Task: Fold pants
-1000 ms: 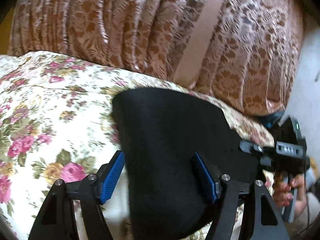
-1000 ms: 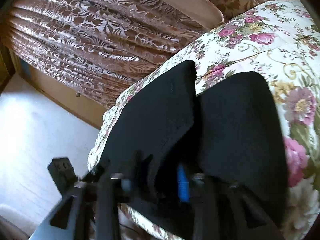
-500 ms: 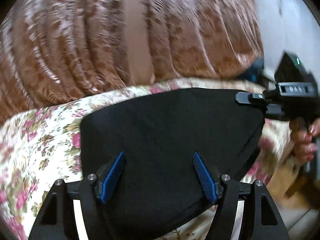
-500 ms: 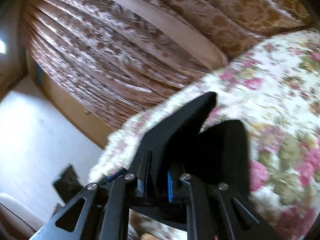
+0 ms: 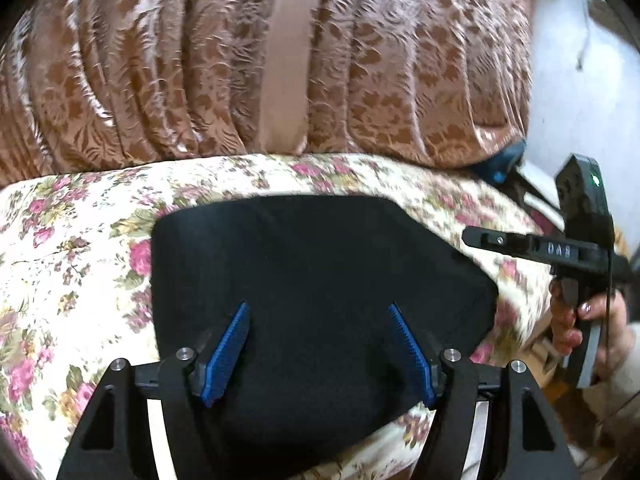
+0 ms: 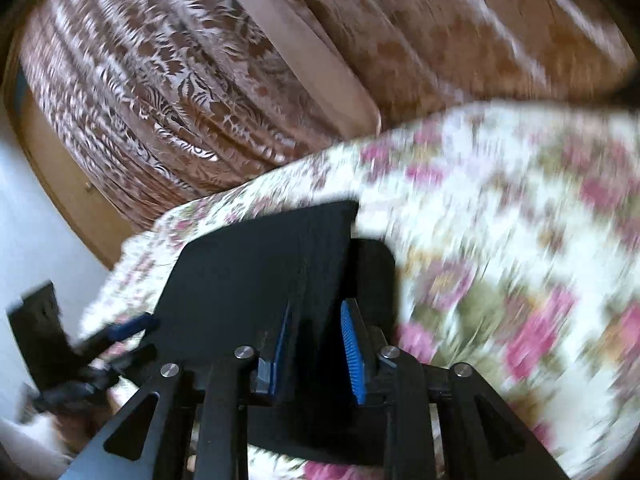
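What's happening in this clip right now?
A person is folding black pants on a floral bedspread, with a hand-held tool in each hand. The left tool hovers open above the folded bundle, its pads clear of the cloth. The right tool has just been opening: a raised flap of the pants stands between its jaws, with a gap at the right pad. The fold looks nearly done.

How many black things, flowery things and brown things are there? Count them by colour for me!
Black: 3, the folded pants, the left gripper and the right gripper
Flowery: 1, the bedspread
Brown patterned: 1, the curtain
Total: 5
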